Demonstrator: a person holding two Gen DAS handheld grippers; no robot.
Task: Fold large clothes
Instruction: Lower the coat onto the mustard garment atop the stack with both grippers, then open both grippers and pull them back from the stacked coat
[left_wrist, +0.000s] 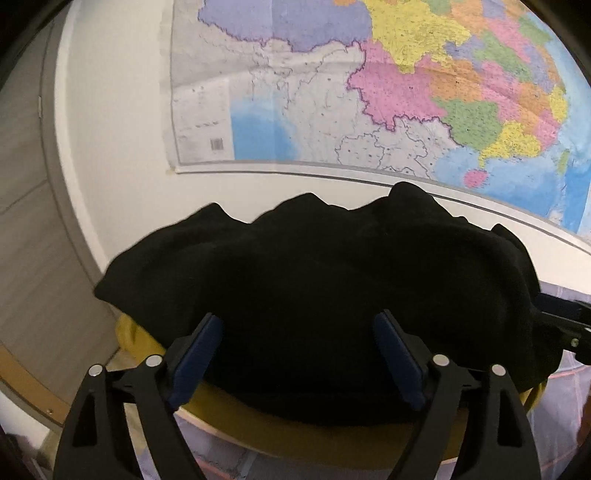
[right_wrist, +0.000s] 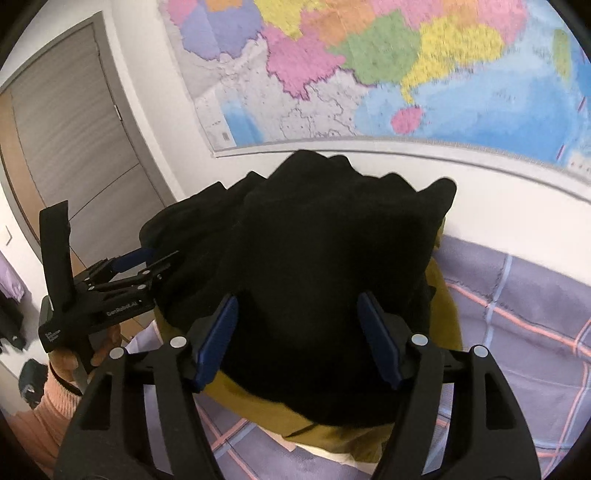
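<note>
Behind everything hangs a big coloured wall map (left_wrist: 388, 85), but start with what is nearest you: both tools stand wide, nothing between their blue pads. Your left tool (left_wrist: 297, 356) hovers at the near edge of the black garment (left_wrist: 303, 280), and your right tool (right_wrist: 297, 339) sits over the same heap from the other side, the cloth bulging up between its fingers without being pinched. That garment lies bunched in a rumpled mound on top of a mustard-yellow garment (right_wrist: 332, 435), which in turn rests on the bed's purple checked sheet (right_wrist: 517, 306). Judge it as soft, limp and fairly thick, probably a knit or fleece; it will sag and drag when raised, and a pinch in the middle of the heap would likely gather several layers at once. You do better to hunt for a hem, shoulder or cuff at the outline, such as the peaks along the far rim, and take one layer only. Mind the yellow piece beneath: a low grip at the near edge could catch both fabrics together. In the right wrist view your left tool comes in from the side close to the mound, so keep the two apart as you close. Farther off, a grey door (right_wrist: 74, 140) stands at left and the white wall carries the map, neither in your way.
</note>
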